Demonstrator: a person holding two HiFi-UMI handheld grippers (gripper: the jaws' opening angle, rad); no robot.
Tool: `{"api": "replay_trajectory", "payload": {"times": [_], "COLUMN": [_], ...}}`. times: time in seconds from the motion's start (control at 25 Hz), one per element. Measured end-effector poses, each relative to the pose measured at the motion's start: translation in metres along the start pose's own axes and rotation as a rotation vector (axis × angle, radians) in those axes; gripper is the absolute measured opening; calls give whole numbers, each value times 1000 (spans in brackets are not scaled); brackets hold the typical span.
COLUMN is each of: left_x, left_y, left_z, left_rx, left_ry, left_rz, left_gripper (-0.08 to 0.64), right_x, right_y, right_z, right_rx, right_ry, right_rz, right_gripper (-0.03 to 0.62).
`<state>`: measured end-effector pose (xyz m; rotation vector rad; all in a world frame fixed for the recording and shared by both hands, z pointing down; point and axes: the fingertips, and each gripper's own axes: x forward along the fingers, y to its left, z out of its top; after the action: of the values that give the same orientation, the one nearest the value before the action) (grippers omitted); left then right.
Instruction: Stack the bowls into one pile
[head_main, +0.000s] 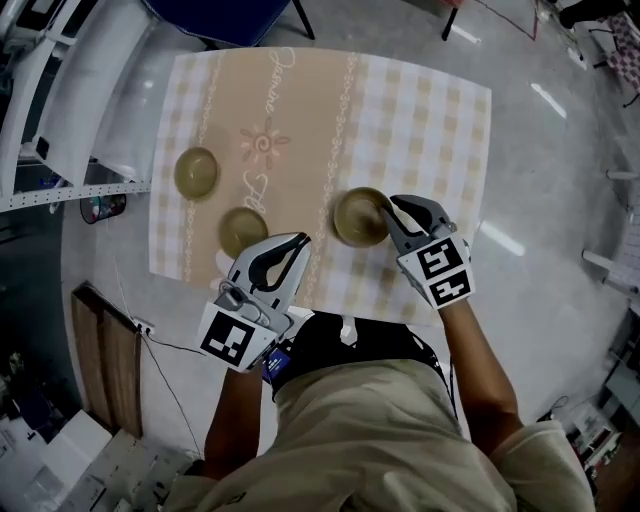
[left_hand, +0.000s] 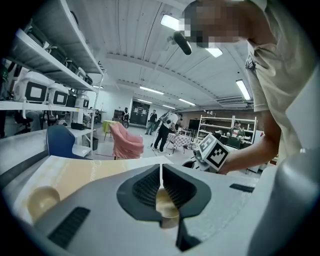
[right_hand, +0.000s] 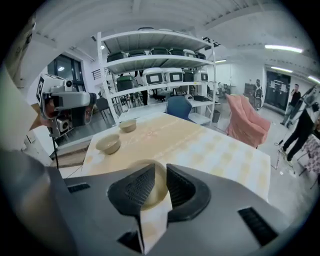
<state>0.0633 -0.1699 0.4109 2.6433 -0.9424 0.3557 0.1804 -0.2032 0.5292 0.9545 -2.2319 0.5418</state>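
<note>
Two bowls (head_main: 242, 231) near front edge of table (head_main: 430, 130)

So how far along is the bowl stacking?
Done: nothing stacked. Three bowls sit apart on the tablecloth: far-left bowl, middle bowl, right bowl. In hand: right tongs open at the right bowl's rim, not gripping; left tongs shut, empty, near the middle bowl. Left: all the stacking.

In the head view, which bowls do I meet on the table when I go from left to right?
left bowl → middle bowl → right bowl
</note>
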Motion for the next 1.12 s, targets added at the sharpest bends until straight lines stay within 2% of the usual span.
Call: {"api": "replay_trajectory", "payload": {"times": [0.12,0.48,0.56,0.76,1.12], "left_x": [9,24,25,20,-24], "left_y": [5,13,14,19,46], "left_z": [-5,-11,-9,-4,13], "left_rx": [-6,-20,-16,3,38], "left_ry": [14,31,31,38,15], "left_rz": [-6,-14,-11,13,100], "left_gripper": [8,8,8,8,8], "right_x": [15,42,43,38,25], "right_y": [-9,-18,-19,-11,27], "right_z": [-15,-50,-52,-44,-2], "right_rx": [15,71,96,142,119], "right_ry": [49,129,125,98,49], "right_rz": [0,17,20,48,114], "right_gripper": [83,84,42,14,12]}}
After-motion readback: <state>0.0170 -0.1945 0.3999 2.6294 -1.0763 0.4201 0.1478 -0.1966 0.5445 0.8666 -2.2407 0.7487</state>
